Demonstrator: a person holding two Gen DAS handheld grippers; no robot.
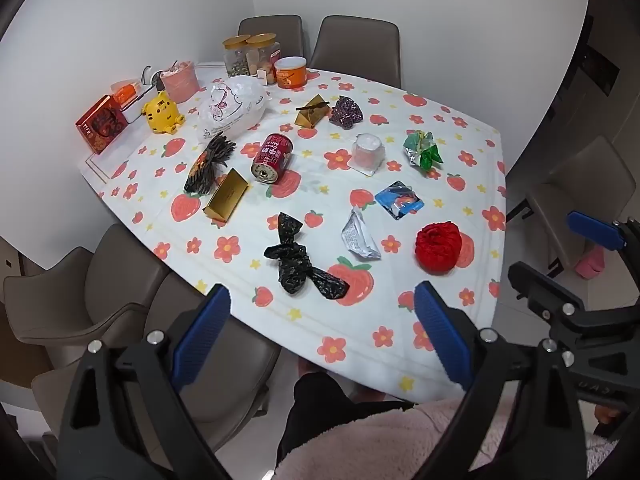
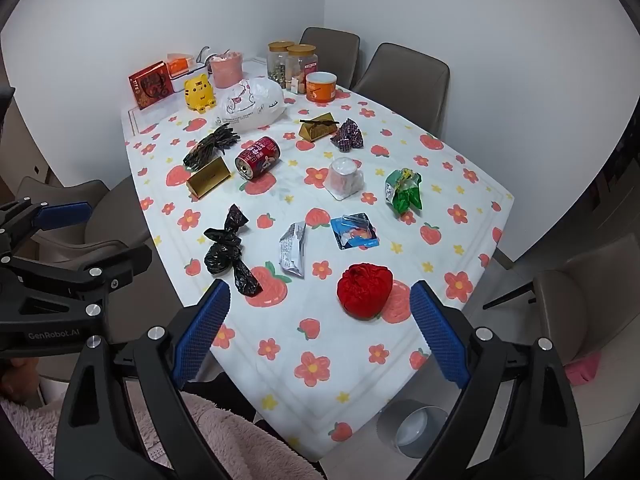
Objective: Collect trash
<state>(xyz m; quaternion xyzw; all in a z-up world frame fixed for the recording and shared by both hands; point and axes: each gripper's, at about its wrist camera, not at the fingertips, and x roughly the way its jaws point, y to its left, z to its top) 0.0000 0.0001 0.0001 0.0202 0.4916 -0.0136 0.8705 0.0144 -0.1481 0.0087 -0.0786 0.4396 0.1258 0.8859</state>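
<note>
Home dining room, cloth-covered table, padded chairs

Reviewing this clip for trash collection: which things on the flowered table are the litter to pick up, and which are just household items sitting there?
Trash to collect:
black bag
red wad
silver wrapper
blue packet
green wrapper
red can
grey bin on the floor, likely where it goes

Just lying about:
glass jars
yellow tiger figure
red box
orange tub

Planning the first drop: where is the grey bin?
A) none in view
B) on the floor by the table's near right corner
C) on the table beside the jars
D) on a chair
B: the right wrist view shows the grey bin standing on the floor, just below the near right corner of the table.
</note>
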